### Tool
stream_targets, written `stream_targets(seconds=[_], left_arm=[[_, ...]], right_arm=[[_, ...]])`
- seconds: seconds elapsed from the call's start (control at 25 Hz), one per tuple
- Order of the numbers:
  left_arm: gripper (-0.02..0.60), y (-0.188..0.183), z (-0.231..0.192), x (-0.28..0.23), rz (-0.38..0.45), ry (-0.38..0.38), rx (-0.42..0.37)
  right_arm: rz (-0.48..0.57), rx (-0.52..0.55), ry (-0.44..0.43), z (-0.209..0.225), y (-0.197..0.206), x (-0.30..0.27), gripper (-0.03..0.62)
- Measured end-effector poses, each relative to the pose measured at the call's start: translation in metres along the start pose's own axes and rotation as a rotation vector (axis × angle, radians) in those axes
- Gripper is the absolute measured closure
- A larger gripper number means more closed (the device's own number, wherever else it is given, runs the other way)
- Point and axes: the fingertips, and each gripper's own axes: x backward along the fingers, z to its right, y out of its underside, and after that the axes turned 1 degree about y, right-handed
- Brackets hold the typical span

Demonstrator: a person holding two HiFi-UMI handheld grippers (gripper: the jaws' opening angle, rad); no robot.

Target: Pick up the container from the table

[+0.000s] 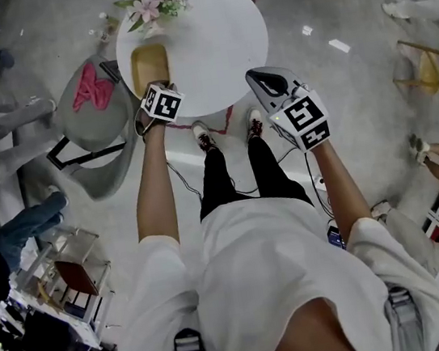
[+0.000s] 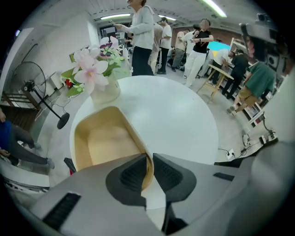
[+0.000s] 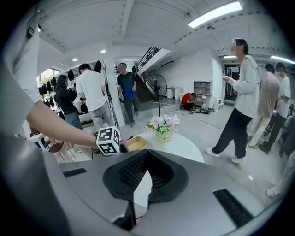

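Clamping the tan container's [image 2: 106,138] near wall, the left gripper [image 2: 150,157] pinches it on the round white table [image 2: 179,120], beside a vase of pink flowers [image 2: 94,73]; the right gripper [image 3: 146,156] hovers, jaws together.

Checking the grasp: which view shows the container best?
Left gripper view: the container is large, its wall pinched by the left gripper. Head view shows it small from above; right gripper view, a distant sliver.

I wear a white short-sleeve tee [image 1: 249,264], black trousers [image 1: 219,180], dark shoes [image 1: 204,138] with red-white bits. Grey buckled straps [image 1: 188,348] on both shoulders. My left gripper [image 2: 150,159], right gripper [image 3: 146,154]: grey shells, black ribbed pads [image 3: 133,173], each with a white cube [image 1: 161,103] carrying black square markers.
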Motion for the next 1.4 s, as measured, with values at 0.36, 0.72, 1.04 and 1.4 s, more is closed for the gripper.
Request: stream_targets(seconds=[0.36, 0.72, 1.04, 1.4], left_arm=[[0.551, -0.008, -0.002, 0.034, 0.042, -0.015, 0.013], [0.551, -0.04, -0.022, 0.146, 0.298, -0.153, 0.093], [0.551, -0.106, -0.055, 0.287, 0.628, -0.358, 0.05], [0.551, -0.172, -0.041, 0.431, 0.98, -0.406, 0.006]], right_arm=[[0.077, -0.028, 0.029, 0.009, -0.033, 0.019, 0.58], [0.203, 0.069, 0.057, 0.02, -0.111, 0.049, 0.58], [0.345, 0.159, 0.077, 0.022, -0.183, 0.076, 0.58], [0.504, 0.284, 0.128, 0.011, -0.266, 0.122, 0.582]])
